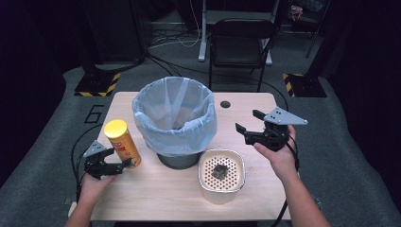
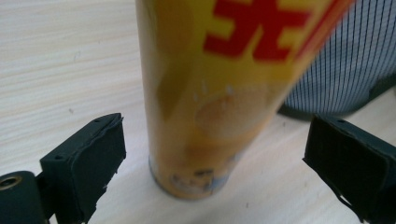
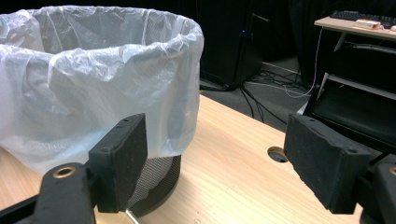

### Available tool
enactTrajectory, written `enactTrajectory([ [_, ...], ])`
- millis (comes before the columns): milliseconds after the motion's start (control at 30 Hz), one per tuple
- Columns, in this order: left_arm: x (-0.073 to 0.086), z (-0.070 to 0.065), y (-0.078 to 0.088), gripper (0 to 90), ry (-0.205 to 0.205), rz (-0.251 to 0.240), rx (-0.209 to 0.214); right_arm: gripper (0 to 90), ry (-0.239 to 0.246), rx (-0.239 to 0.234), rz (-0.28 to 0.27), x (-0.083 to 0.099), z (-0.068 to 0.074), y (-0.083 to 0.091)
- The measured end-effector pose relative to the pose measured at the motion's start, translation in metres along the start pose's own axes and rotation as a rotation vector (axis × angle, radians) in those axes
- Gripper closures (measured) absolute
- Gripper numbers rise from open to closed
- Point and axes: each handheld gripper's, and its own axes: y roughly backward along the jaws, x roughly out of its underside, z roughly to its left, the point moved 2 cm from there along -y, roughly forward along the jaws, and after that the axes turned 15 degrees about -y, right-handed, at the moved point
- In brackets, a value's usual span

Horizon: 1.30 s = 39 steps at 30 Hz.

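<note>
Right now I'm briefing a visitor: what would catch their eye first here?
The mesh bin with its pale plastic liner at the table's middle. Left of it stands a yellow can, between the left gripper's open jaws. In front sits a cream perforated container holding a dark scrap.

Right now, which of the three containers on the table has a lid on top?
The tall yellow can between the left tongs. Its yellow lid is on; the bag-lined bin and the cream tub stand open.
</note>
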Motion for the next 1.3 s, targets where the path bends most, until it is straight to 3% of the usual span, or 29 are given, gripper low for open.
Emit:
enactTrajectory([
  [133, -0.002, 0.0, -0.009, 6.2, -0.01, -0.007, -0.012, 21.4, -0.009, 0.008, 0.004, 0.003, -0.003, 0.001],
  [267, -0.001, 0.0, -0.017, 8.0, 0.018, -0.016, -0.001, 21.5, -0.024, 0.011, 0.002, 0.006, -0.007, 0.001],
  [433, 0.001, 0.0, -0.019, 12.9, 0.015, -0.033, -0.016, 21.8, -0.028, 0.016, 0.006, 0.01, -0.01, 0.002],
  [500, 0.003, 0.002, -0.018, 14.9, -0.003, -0.015, -0.007, 21.8, -0.035, 0.016, 0.007, 0.012, -0.011, 0.002],
  [600, 0.004, 0.001, -0.02, 18.8, 0.001, -0.029, -0.025, 22.0, -0.036, 0.018, 0.014, 0.015, -0.012, 0.001],
  [667, 0.004, -0.001, -0.02, 21.1, -0.017, -0.024, -0.023, 22.1, -0.039, 0.015, 0.015, 0.017, -0.012, 0.001],
  [767, 0.002, -0.005, -0.02, 22.8, -0.056, -0.022, -0.052, 22.4, -0.054, 0.016, 0.018, 0.022, -0.012, -0.001],
  [933, 0.001, -0.01, -0.019, 23.7, -0.068, -0.018, -0.05, 22.8, -0.067, 0.017, 0.018, 0.033, -0.012, -0.003],
  [1100, -0.002, -0.015, -0.016, 23.8, -0.107, 0.0, -0.037, 23.1, -0.081, 0.017, 0.022, 0.045, -0.015, -0.003],
  [1133, -0.002, -0.016, -0.017, 23.8, -0.099, -0.019, -0.041, 23.2, -0.081, 0.018, 0.022, 0.046, -0.014, -0.003],
  [1300, -0.004, -0.019, -0.013, 23.9, -0.083, -0.003, -0.024, 23.7, -0.079, 0.022, 0.003, 0.054, -0.018, -0.002],
])
